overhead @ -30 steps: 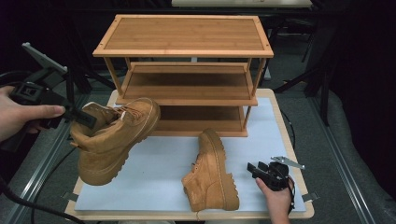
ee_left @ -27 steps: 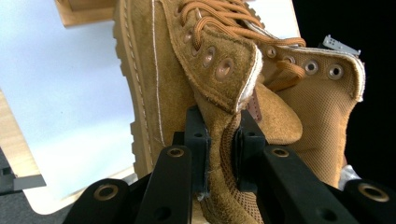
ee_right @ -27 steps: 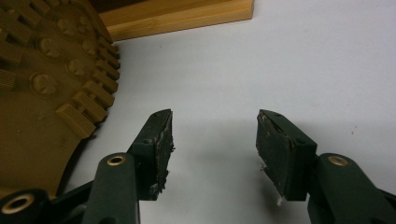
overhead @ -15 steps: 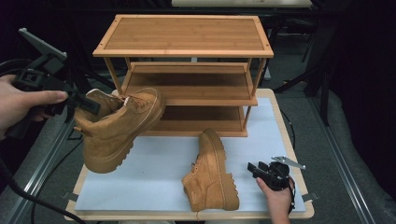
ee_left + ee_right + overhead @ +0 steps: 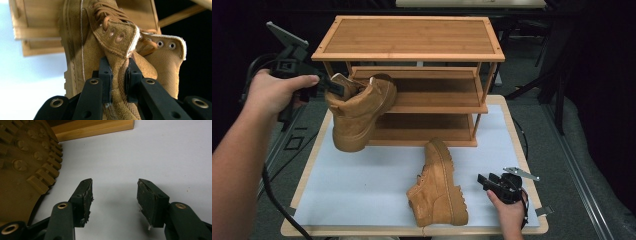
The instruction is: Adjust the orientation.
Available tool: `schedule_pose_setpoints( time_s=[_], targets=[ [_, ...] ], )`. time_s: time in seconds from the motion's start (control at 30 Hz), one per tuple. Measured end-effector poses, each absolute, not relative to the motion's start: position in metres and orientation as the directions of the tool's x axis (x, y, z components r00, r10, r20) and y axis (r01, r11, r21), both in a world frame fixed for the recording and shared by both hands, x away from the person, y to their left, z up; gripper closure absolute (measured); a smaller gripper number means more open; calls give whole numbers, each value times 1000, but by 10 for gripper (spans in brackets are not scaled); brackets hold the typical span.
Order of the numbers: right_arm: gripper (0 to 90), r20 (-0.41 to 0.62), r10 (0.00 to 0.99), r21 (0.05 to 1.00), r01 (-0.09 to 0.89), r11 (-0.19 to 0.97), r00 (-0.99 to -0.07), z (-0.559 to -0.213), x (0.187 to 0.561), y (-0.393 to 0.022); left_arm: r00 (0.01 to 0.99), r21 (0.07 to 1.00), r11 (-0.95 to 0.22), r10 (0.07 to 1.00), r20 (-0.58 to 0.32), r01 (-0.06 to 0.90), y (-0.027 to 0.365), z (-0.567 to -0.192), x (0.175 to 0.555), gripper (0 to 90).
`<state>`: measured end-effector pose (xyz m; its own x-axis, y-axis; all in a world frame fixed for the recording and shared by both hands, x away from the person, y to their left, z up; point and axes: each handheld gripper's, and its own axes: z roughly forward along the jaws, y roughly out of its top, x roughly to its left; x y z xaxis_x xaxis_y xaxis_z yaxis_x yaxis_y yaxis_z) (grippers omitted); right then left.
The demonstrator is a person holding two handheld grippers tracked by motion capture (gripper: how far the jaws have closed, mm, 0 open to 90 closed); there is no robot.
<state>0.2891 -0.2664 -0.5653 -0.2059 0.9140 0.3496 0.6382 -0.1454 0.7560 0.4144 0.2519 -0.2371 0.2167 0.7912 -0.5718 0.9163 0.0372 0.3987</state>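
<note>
A tan suede boot point(image 5: 359, 112) hangs in the air at the left front of the wooden shoe rack point(image 5: 412, 45), its toe at the middle shelf. My left gripper point(image 5: 334, 87) is shut on the boot's collar; in the left gripper view the collar point(image 5: 118, 72) is pinched between both pads. A second tan boot point(image 5: 437, 187) lies on its side on the white mat point(image 5: 362, 185), sole toward the right. My right gripper point(image 5: 484, 181) rests on the mat beside that sole point(image 5: 22, 170), jaws open with nothing between them point(image 5: 113, 200).
The rack has a top board and two lower shelves point(image 5: 432, 95), both bare. The mat lies on a wooden board point(image 5: 412, 231) with dark floor around it. A black cable point(image 5: 274, 200) trails from the left gripper along the left side.
The left hand has carried the held boot up and to the right, from over the mat's left edge to the rack's middle shelf. The right hand and the lying boot have stayed put.
</note>
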Motion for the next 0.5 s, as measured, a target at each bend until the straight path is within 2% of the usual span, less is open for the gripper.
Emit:
schedule_pose_setpoints(
  time_s=[0.17, 0.5],
  targets=[
    [456, 357, 911, 755, 638, -152, -205, -565, 289, -267, 192, 402, 88, 774, -603, 911, 244, -246, 427, 792],
    [457, 359, 910, 756, 637, -151, -209, -566, 289, -269, 178, 456, 143, 787, -591, 878, 221, -263, 441, 791]
  ],
)
